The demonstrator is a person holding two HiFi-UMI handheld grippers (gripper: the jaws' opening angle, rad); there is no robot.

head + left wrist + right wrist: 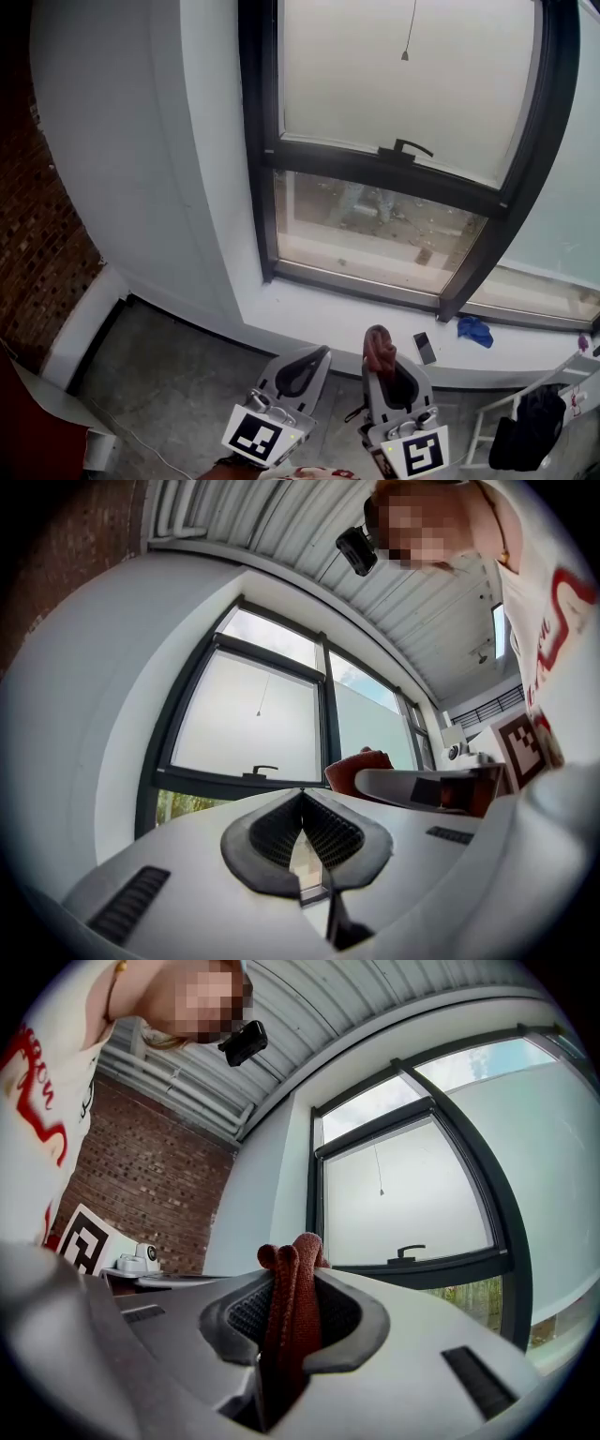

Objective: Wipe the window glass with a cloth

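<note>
window: dark-framed window (259, 141) in a white wall, brick wall (42, 234) to its left
upper pane: frosted glass (403, 84), the biggest area to wipe, pull cord (409, 33) hanging in front of it
lower pane: clear glass (375, 220) under the crossbar, outdoors visible through it
sill: white ledge (319, 314) below the frame
rack: white frame (497, 412) bottom right, dark garment (530, 427) hung on it
left gripper: (302, 799) low, beside the right one and well short of the glass; pads meet at the tip, nothing between them
right gripper: (292, 1283) jaws clamped on the cloth, aimed up at the window
cloth: red-brown knit cloth (286, 1335) bunched in the right jaws, top folds poking out past the tips; not touching glass
blue rag: crumpled blue cloth (475, 330) on the sill, right side, untouched
flat item: small dark slab (425, 348) on the sill just left of the blue rag, looks like a phone, can't confirm
handle: black lever (405, 147) on the crossbar
step: cloth is in hand, approach not done; I'd say wiping hasn't begun
next: raise and extend the right gripper until the cloth's free folds press flat on a pane, then sweep. Only a little cloth sticks out, so the hard tips may hit the glass; keep clear of handle and cord
containers: none in view, no bucket or spray bottle; the sill only carries the rag and the slab
</note>
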